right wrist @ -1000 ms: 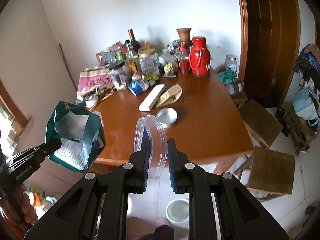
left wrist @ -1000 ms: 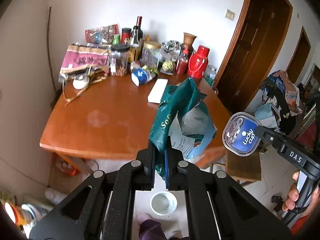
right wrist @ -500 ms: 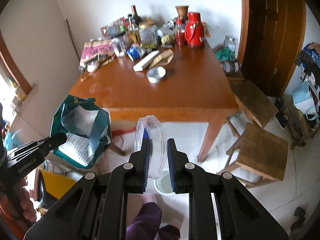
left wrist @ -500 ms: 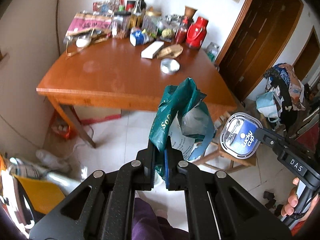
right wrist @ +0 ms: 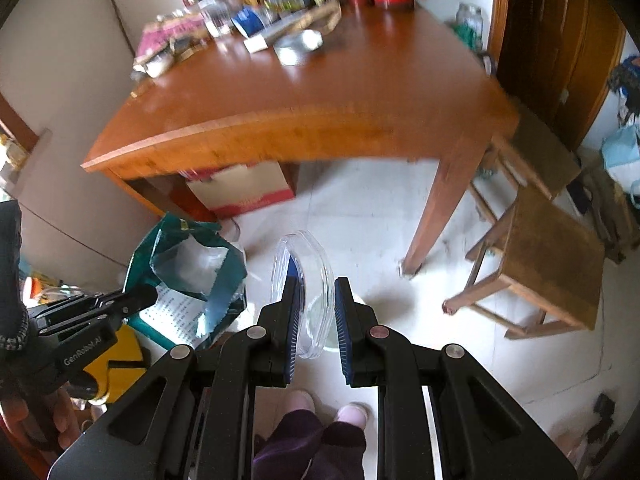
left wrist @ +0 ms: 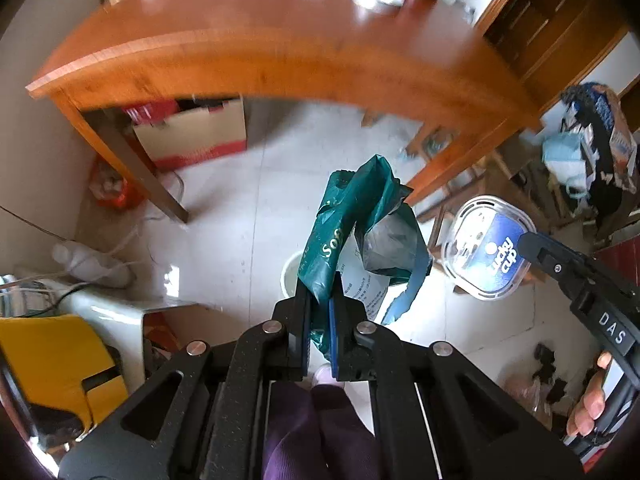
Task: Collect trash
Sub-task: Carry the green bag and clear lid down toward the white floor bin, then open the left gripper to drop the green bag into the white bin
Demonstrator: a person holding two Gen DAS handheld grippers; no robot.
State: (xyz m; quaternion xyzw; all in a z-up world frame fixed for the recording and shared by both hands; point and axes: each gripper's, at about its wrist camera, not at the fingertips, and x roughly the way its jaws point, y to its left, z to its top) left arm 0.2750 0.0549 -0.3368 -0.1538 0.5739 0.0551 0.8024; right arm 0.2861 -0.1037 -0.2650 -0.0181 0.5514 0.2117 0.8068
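your left gripper [left wrist: 319, 320] is clamping the crumpled green foil bag [left wrist: 352, 232], pads pinched almost fully together on its lower edge. the bag is sticking up past the fingertips with its torn mouth open and silver lining and a printed white label showing. from the right wrist view the same bag [right wrist: 188, 264] is sitting at the tip of that gripper [right wrist: 146, 294], off to the left and apart from what the right one holds.

your right gripper [right wrist: 316, 320] is gripping a clear plastic lid [right wrist: 306, 280] edge-on, jaws at a narrow gap, blue pads pressing on both faces. in the left wrist view that lid [left wrist: 486, 252] is showing its blue "lucky cup" label, held in the gripper's tip [left wrist: 524, 240] with your hand [left wrist: 592, 396] on the handle.

both grippers are pointing steeply down at the tiled floor [right wrist: 372, 216], in front of the wooden table [right wrist: 320, 120]. a white bucket [left wrist: 291, 272] is sitting on the floor directly behind the bag, partly hidden by it; in the right view its rim [right wrist: 352, 300] is peeking out behind the lid. your purple-trousered legs [right wrist: 312, 444] and light shoes [right wrist: 352, 414] are standing just short of it. the table clutter is too blurred to sort.
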